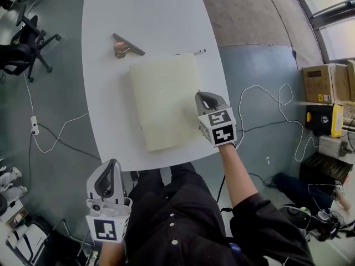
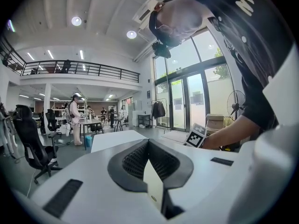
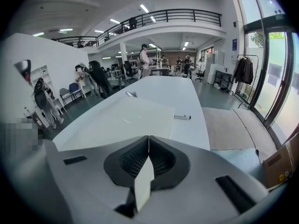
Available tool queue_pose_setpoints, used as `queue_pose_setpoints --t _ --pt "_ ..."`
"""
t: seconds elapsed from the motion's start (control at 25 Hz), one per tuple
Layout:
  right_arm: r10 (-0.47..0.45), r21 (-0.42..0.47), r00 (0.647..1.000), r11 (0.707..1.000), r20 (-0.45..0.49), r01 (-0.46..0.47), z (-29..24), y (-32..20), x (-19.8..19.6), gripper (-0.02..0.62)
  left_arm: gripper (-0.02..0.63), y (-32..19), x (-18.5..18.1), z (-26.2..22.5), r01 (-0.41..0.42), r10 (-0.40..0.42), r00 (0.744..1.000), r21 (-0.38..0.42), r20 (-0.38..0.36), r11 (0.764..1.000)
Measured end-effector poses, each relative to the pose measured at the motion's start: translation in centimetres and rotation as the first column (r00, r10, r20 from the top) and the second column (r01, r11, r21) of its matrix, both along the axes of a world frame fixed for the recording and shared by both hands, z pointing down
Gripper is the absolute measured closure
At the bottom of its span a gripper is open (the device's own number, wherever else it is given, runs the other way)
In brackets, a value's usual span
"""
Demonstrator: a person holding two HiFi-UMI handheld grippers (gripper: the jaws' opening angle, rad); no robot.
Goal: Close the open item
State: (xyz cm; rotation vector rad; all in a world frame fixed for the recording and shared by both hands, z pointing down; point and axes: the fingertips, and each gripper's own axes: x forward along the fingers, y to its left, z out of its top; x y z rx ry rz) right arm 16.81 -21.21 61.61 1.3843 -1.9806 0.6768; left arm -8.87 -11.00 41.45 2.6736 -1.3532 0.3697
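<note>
A flat cream folder (image 1: 165, 101) lies on the white table (image 1: 138, 10), its cover down flat; the right gripper view has the folder (image 3: 126, 120) just ahead. My right gripper (image 1: 201, 96) hovers at the folder's right edge, near the table's rim, jaws shut and empty (image 3: 149, 138). My left gripper (image 1: 113, 165) hangs low, off the table's near left corner, beside my lap. Its jaws meet at the tip with nothing between them (image 2: 148, 141).
A marker (image 1: 194, 52) lies beyond the folder's far right corner. A dark flat tool (image 1: 127, 44) rests near the folder's far left corner. Office chair (image 1: 28, 37) to the left, loose cables (image 1: 266, 104) and cardboard boxes (image 1: 321, 82) on the floor to the right.
</note>
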Motion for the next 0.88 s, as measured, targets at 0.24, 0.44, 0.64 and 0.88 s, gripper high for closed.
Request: queue_pose_setpoints --t 0.24,0.44,0.64,0.88 --pt "0.031 0.151 0.989 0.987 0.146 -0.054 -5.8 -0.1 0.8 0.568 0.589 -1.4 -0.2 -1.5 0.018 -0.017 1.0 0.029 -0.019 0.999" --pt "0.09 0.313 0.955 0.932 0.281 -0.18 -13.5 0.2 2.5 0.568 0.589 -3.0 -0.2 -3.9 0.041 -0.037 0.998 0.09 -0.049 0.995" --pt "0.123 0.432 0.94 0.864 0.319 -0.26 -20.4 1.5 4.0 0.568 0.59 -4.9 -1.0 -6.9 0.069 -0.056 0.994 0.153 -0.089 0.986" --pt "0.071 0.589 0.97 0.783 0.234 -0.199 -26.2 3.5 3.4 0.568 0.59 -5.6 -2.1 -9.3 0.063 -0.041 0.993 0.206 -0.11 0.977"
